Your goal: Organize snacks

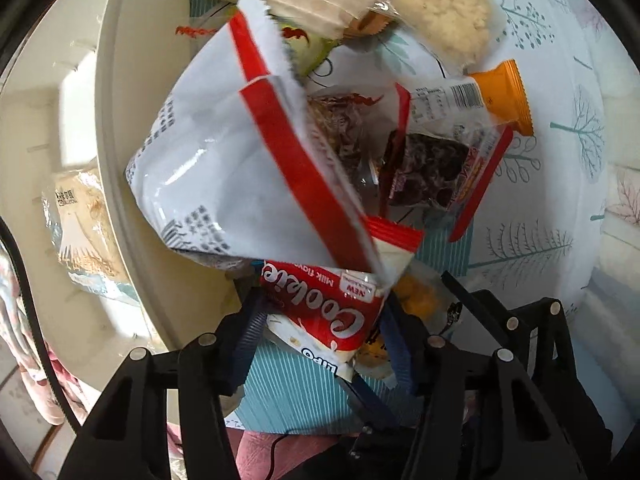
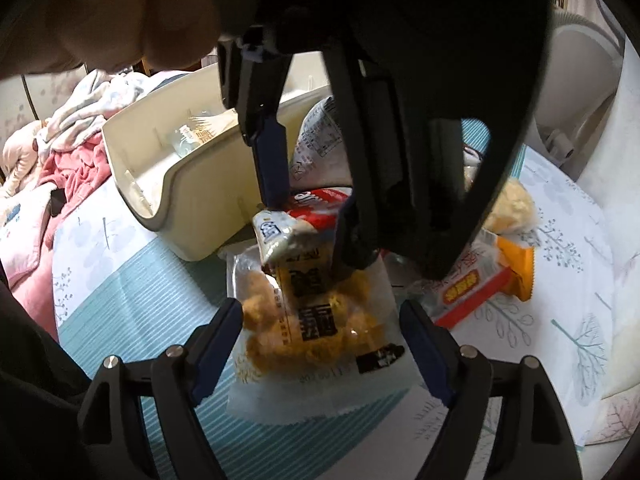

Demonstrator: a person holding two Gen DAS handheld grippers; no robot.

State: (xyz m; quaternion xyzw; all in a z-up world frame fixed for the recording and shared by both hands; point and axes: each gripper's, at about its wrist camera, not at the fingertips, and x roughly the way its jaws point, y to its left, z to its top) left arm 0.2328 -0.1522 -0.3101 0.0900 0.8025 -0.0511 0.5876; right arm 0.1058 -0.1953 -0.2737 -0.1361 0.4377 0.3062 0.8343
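My left gripper (image 1: 320, 320) is shut on a red and white cookie packet (image 1: 320, 312); in the right wrist view the same gripper (image 2: 308, 216) pinches the packet (image 2: 288, 232) from above. A big white and red bag (image 1: 224, 168) leans over it. My right gripper (image 2: 324, 332) is open, its fingers either side of a clear packet of yellow puffs (image 2: 308, 320) lying on the cloth. A beige plastic basket (image 2: 192, 184) stands behind; it also shows in the left wrist view (image 1: 120, 120).
Other snacks lie on the tree-patterned cloth (image 1: 560, 160): a dark fruit packet (image 1: 436, 168), an orange packet (image 1: 508, 96), a pale rice cake (image 1: 444, 12), a brown wrapper (image 1: 316, 0). One packet (image 1: 80, 224) lies in the basket. Pink bedding (image 2: 60, 152) is at left.
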